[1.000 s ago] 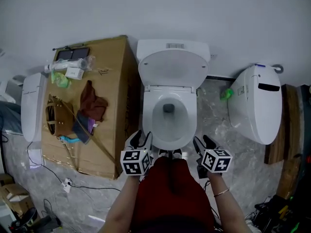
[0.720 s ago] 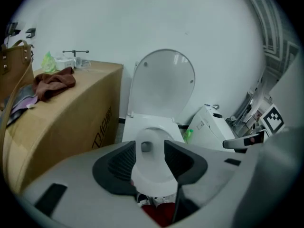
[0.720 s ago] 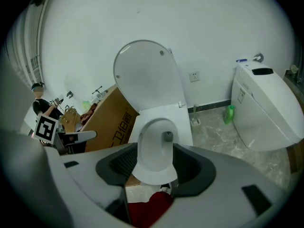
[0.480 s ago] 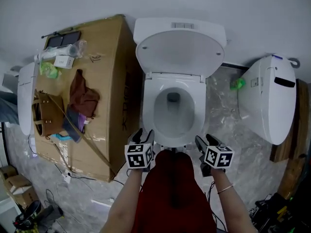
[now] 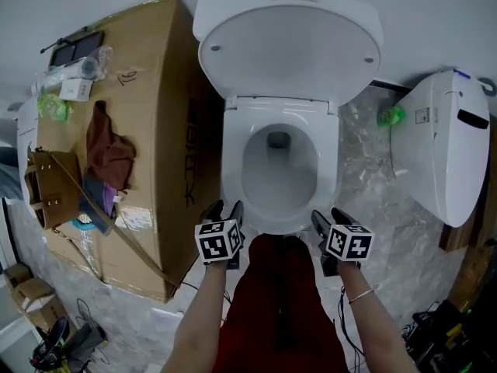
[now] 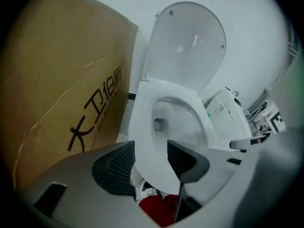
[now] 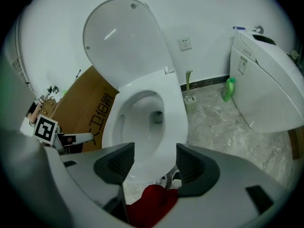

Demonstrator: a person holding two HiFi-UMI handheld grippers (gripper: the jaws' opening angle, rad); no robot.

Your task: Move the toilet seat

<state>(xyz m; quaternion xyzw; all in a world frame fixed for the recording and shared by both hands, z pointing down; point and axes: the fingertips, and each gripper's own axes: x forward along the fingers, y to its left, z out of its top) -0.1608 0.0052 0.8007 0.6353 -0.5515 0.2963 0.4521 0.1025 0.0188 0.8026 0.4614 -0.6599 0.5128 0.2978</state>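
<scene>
Left gripper (image 5: 224, 208) and right gripper (image 5: 326, 214) have dropped, jaws just spread and empty. The white oval plastic toilet seat (image 5: 233, 162) lies just ahead of them, ready for gripping.

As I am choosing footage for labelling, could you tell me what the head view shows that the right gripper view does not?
Only the head view shows the thin bracelet on the person's right wrist and a small brown carton on the floor. Only the right gripper view shows the white square wall socket. Both show the white ceramic toilet with its lid raised, the large brown cardboard box and the green plastic bottle.
</scene>
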